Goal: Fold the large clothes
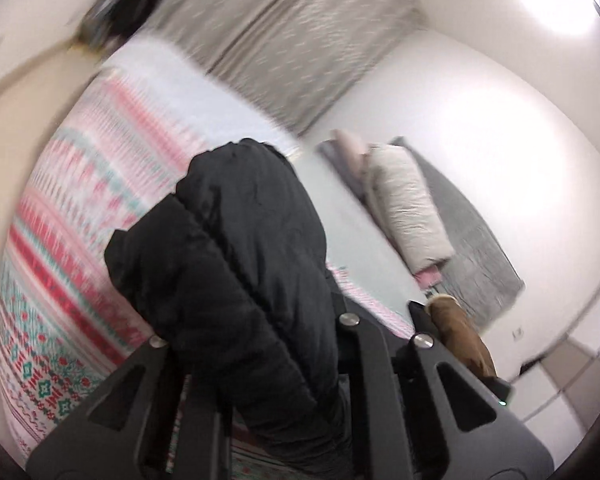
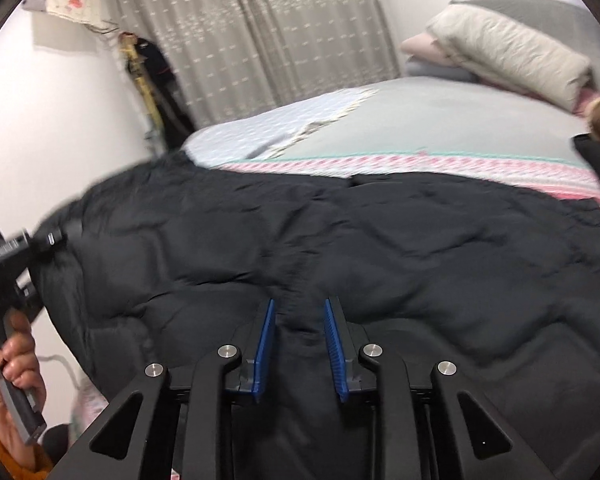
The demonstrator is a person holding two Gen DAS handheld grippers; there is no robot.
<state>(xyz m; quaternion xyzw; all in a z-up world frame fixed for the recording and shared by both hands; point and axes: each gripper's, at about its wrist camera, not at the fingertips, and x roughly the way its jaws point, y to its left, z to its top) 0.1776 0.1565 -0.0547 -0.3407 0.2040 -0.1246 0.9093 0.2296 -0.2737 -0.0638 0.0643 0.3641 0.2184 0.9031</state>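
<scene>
A large black quilted jacket (image 2: 340, 240) is stretched over the patterned bed (image 2: 420, 160). My right gripper (image 2: 300, 312) has its blue pads (image 2: 265, 344) closed on a fold of the jacket's near edge. My left gripper (image 2: 56, 238) shows at the left of the right wrist view, shut on the jacket's left end and holding it up off the bed. In the left wrist view the jacket (image 1: 236, 264) hangs bunched between the left gripper's (image 1: 256, 364) fingers, whose tips are hidden by the fabric.
The bed has a pink, red and teal patterned cover (image 1: 80, 248). Folded bedding and pillows (image 2: 512, 52) lie at the head against the wall. Grey curtains (image 2: 252, 32) hang behind. A dark garment on a stand (image 2: 156, 72) is in the corner.
</scene>
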